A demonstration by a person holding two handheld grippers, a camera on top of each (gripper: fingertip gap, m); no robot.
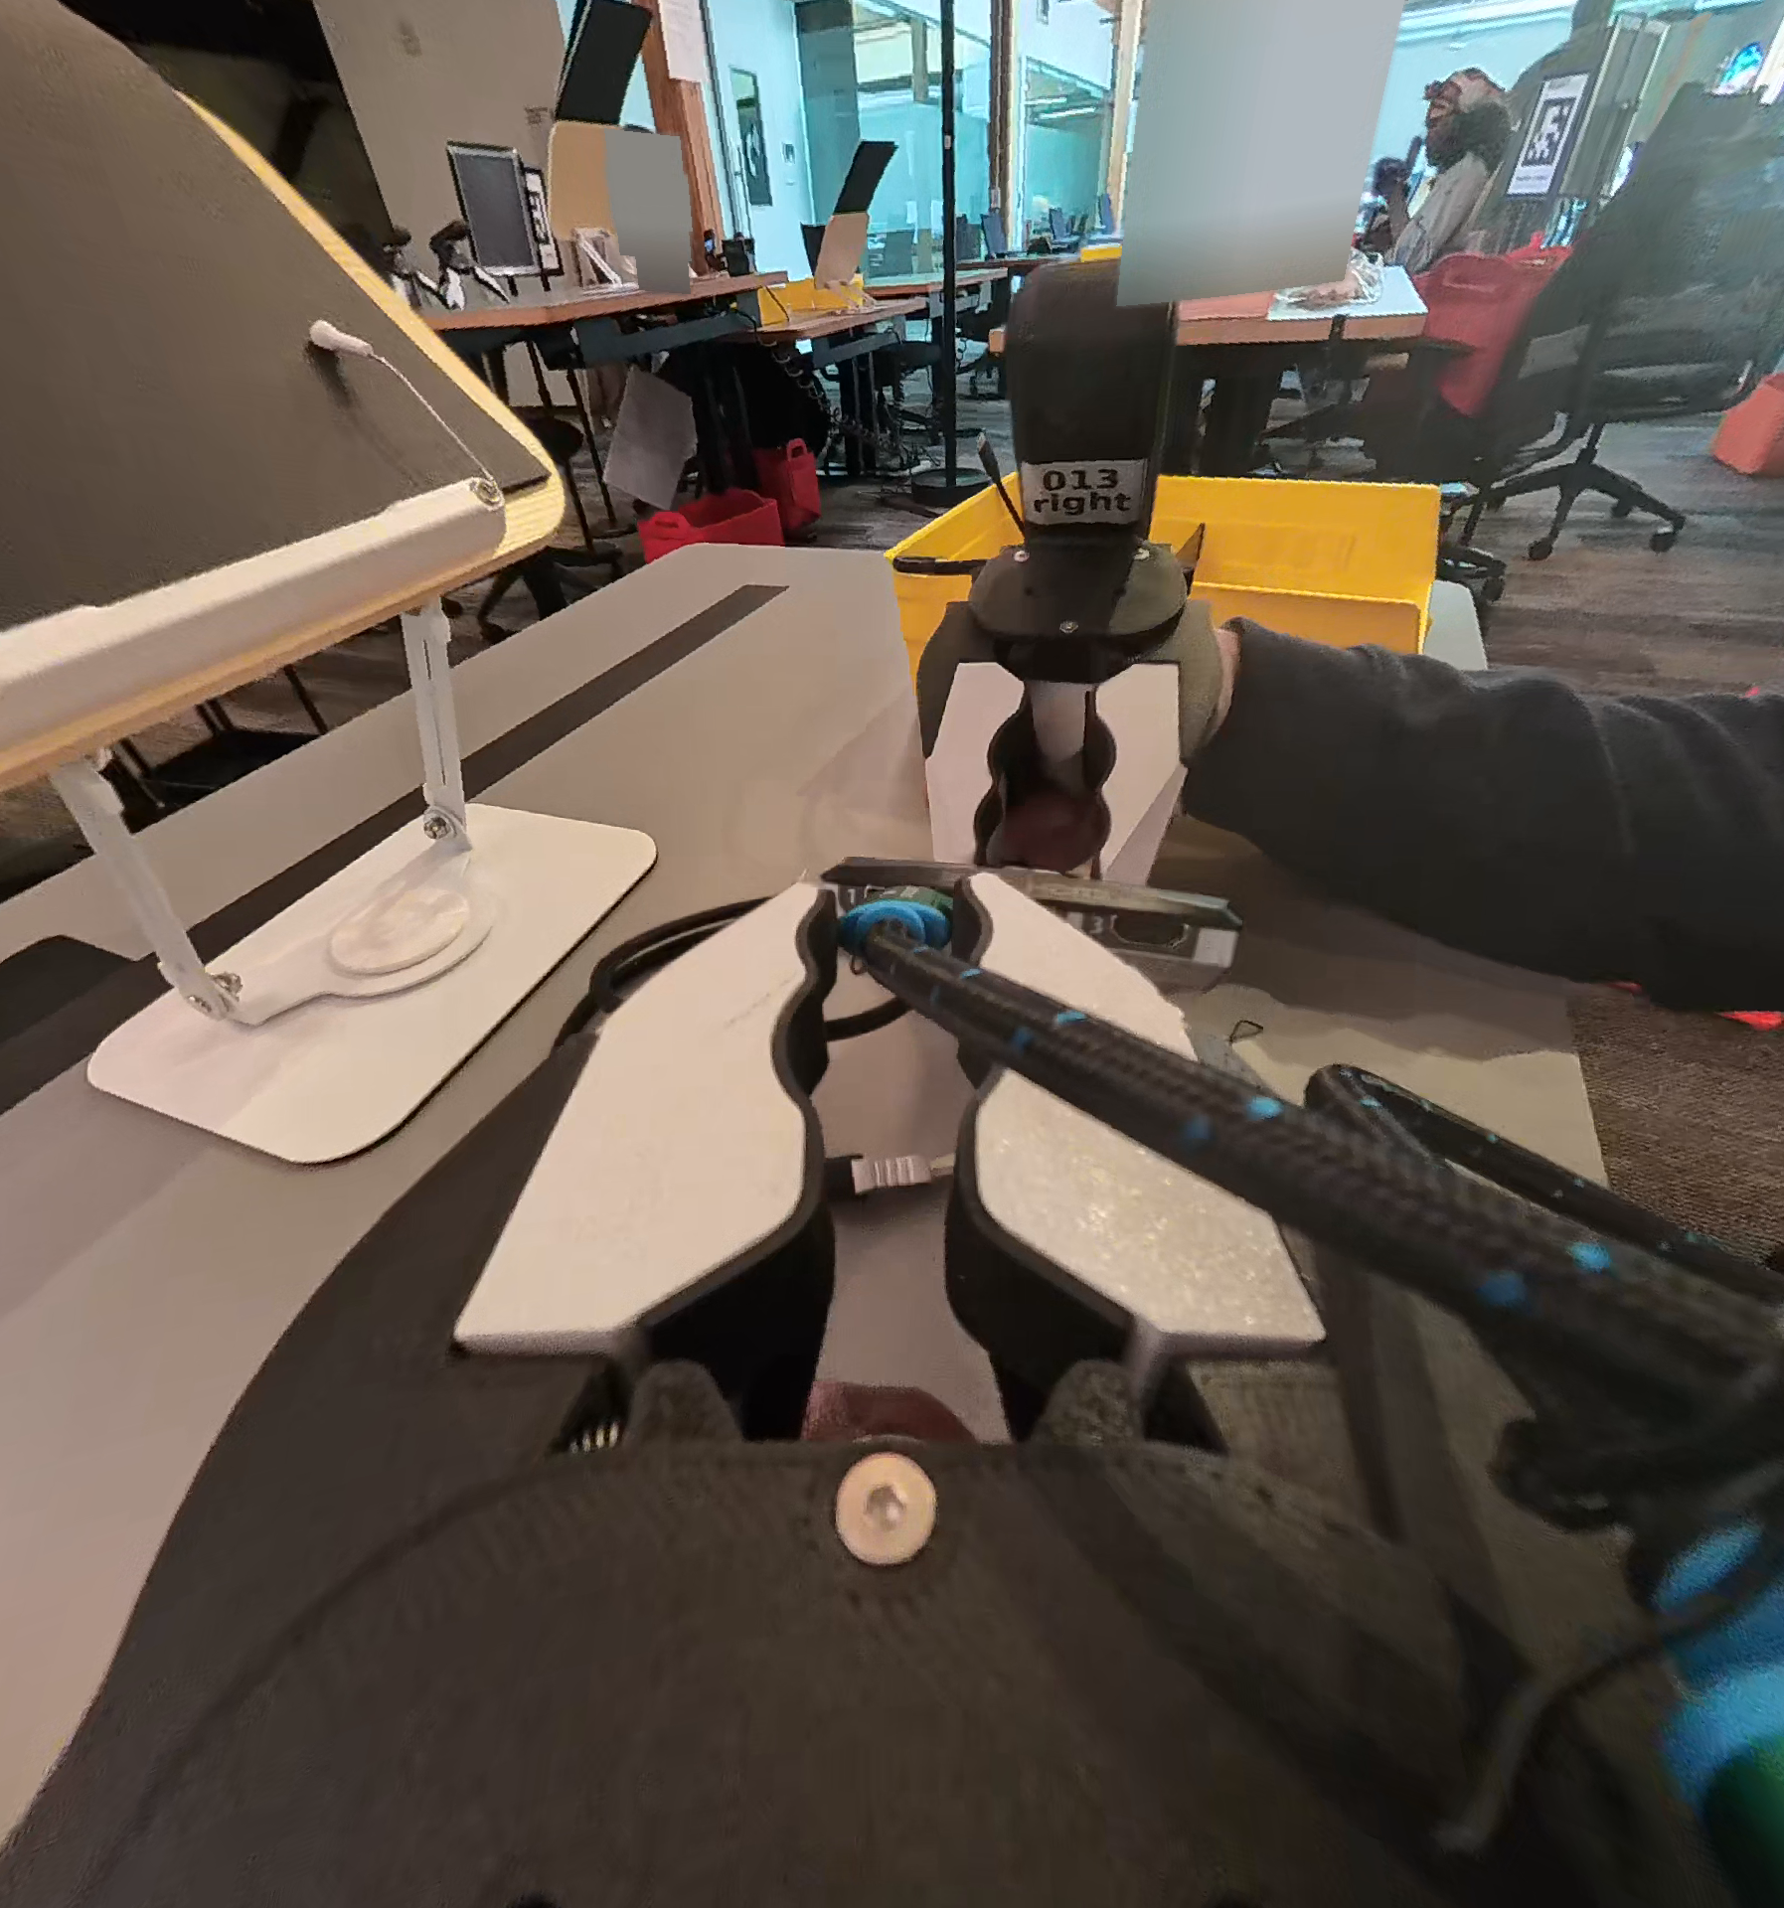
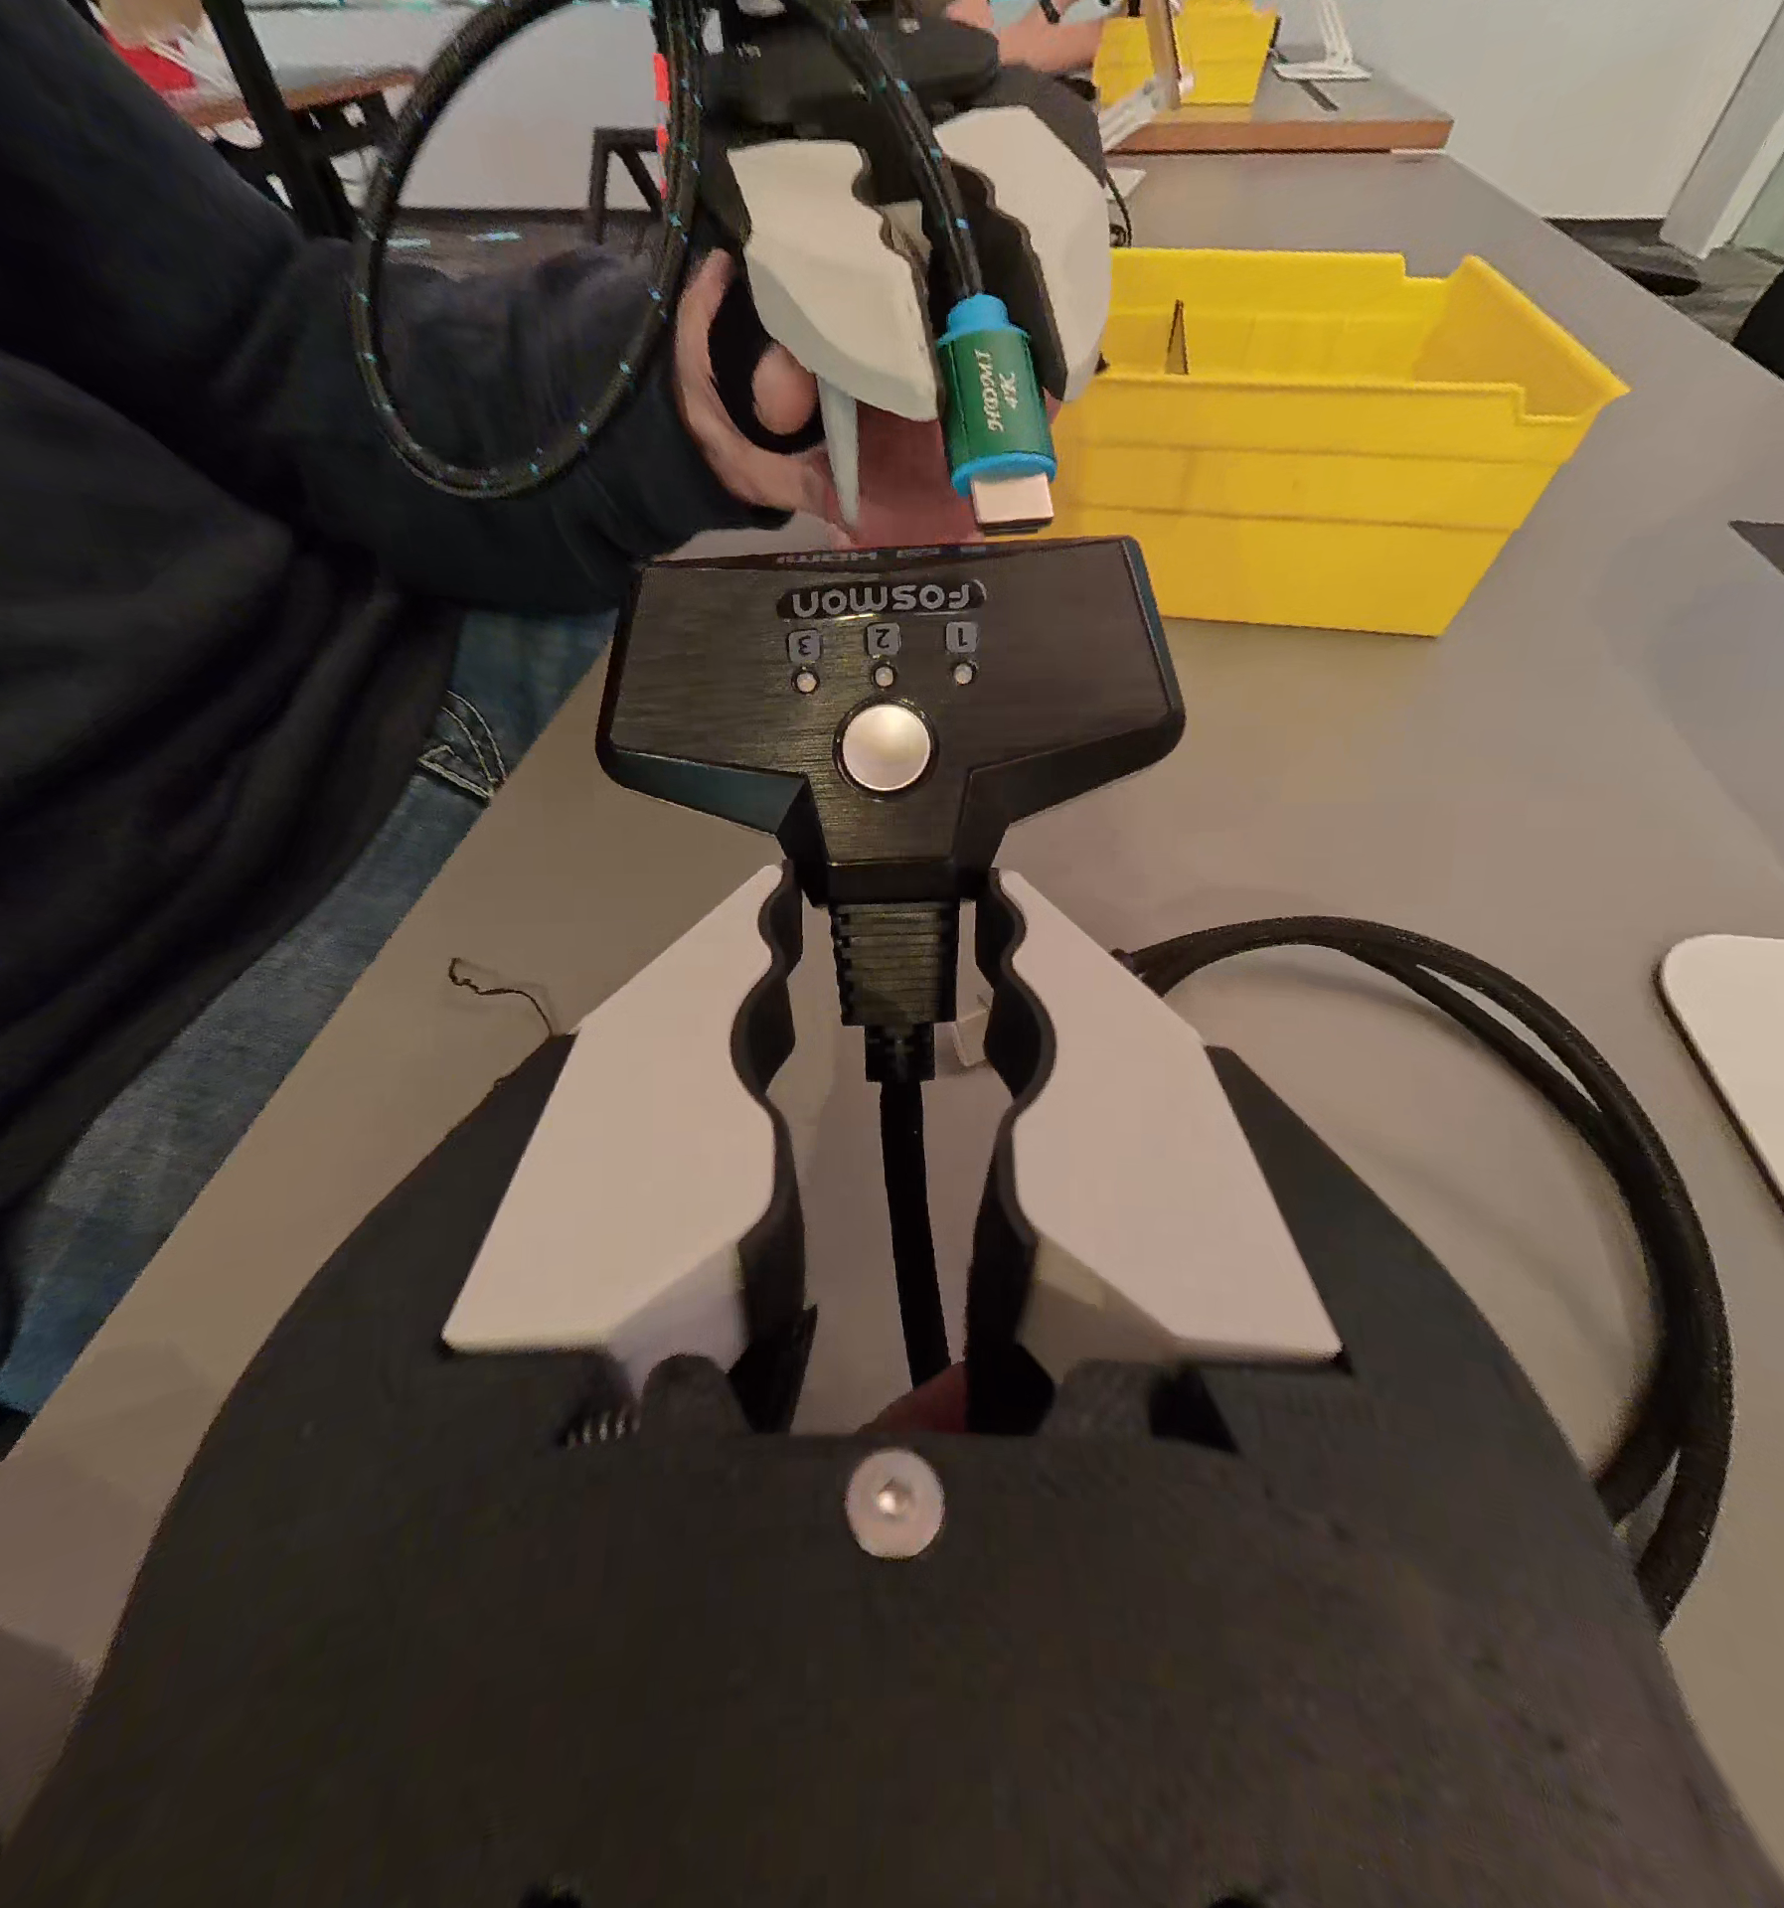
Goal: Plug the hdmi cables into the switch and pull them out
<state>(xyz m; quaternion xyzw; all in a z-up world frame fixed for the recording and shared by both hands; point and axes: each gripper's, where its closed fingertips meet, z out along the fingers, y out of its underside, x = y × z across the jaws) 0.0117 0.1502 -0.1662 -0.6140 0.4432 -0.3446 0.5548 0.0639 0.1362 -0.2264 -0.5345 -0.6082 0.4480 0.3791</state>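
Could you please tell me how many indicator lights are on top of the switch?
3: a row on the switch above its round button, left, middle, right.

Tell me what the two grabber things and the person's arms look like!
Both are alike: the left gripper and the right gripper each have a rough black body with a silver screw in the middle. Their jaws are white wedges with wavy black inner edges. The right gripper carries a white label on a black post above it. The person wears dark long sleeves and blue jeans.
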